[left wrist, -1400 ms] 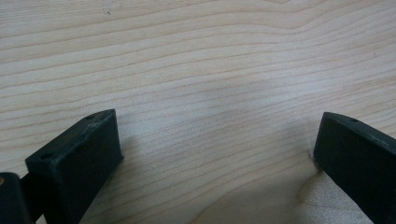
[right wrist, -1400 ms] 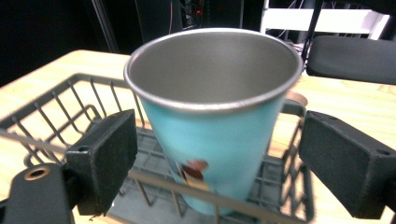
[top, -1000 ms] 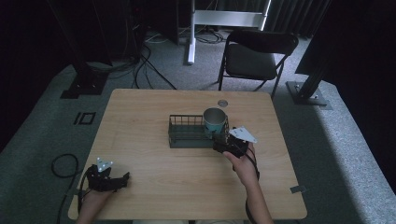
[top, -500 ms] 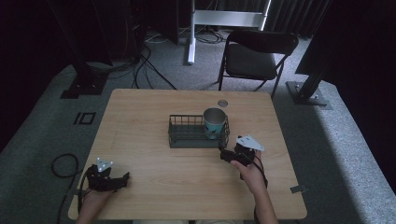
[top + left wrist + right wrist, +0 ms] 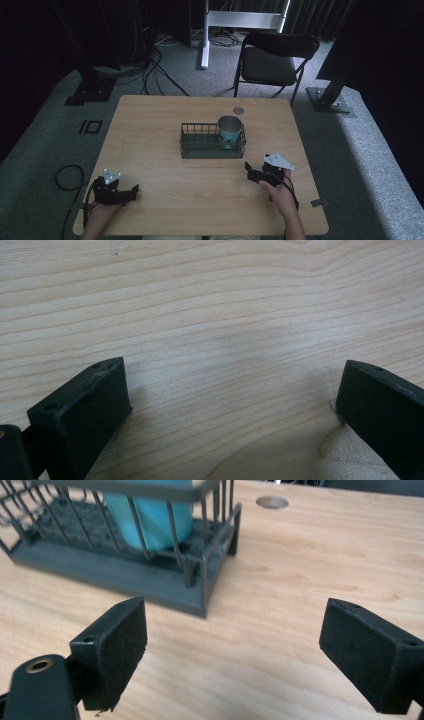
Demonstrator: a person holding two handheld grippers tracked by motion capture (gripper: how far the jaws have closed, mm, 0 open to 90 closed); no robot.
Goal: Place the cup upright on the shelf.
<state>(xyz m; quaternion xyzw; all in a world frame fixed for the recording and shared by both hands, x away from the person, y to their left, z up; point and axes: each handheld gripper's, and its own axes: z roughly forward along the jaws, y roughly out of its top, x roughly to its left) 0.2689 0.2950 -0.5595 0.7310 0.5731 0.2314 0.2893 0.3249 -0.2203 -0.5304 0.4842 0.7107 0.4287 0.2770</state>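
Note:
A teal cup [image 5: 229, 132] stands upright in the right end of a dark wire basket [image 5: 200, 148] at the middle of the wooden table [image 5: 150, 125]. In the right gripper view the cup [image 5: 150, 522] shows behind the basket's bars [image 5: 195, 565]. My right gripper [image 5: 251, 171] rests on the table a little in front and to the right of the basket, open and holding nothing [image 5: 235, 645]. Near the front left corner my left gripper [image 5: 131, 192] lies open over bare wood [image 5: 230, 405].
A round cable hole [image 5: 238, 110] sits in the table behind the basket. A black folding chair [image 5: 272, 62] stands beyond the far edge. Cables [image 5: 67, 175] lie on the carpet at the left.
My right gripper has drawn back from the basket's right end toward the front of the table, empty. The left gripper has stayed put.

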